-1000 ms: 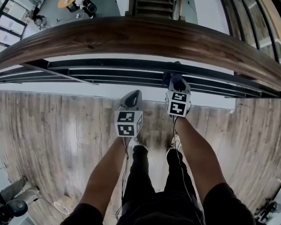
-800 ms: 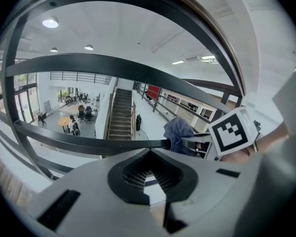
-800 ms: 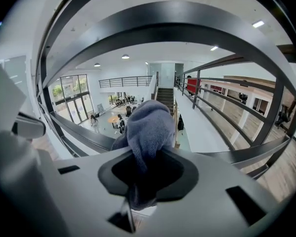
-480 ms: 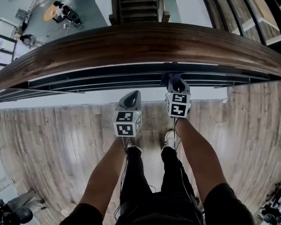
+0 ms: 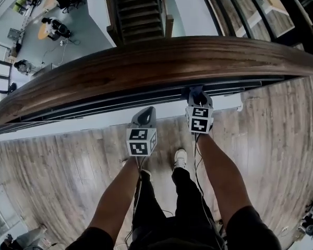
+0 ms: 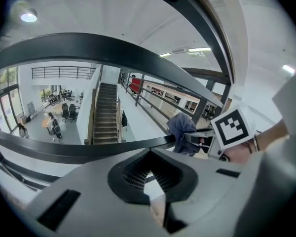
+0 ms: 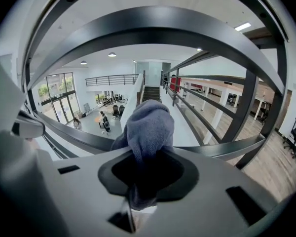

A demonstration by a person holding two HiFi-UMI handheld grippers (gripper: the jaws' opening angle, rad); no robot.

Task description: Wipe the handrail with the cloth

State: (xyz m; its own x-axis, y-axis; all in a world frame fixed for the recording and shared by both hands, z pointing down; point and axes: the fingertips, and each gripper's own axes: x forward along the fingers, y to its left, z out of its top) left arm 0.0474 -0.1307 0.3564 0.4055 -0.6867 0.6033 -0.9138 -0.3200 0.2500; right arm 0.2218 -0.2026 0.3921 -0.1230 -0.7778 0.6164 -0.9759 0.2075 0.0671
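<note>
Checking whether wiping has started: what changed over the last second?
The view swung: the handrail now slants up to the right, the staircase below slid left, and the person's feet stepped. The right claw stays shut on the cloth, the left claw shut and empty, both about where they were.

Left tongs closed — right tongs clamped, forearms outstretched.

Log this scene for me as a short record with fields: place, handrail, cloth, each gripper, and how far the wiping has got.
place: upper walkway with wood floor, overlooking a stairway
handrail: curved brown wood, dark metal bars beneath
cloth: blue-grey, bunched, down at the bars
right gripper: shut on cloth
left gripper: shut, empty
wiping: cloth not on the rail top; contact with the bars unclear
</note>
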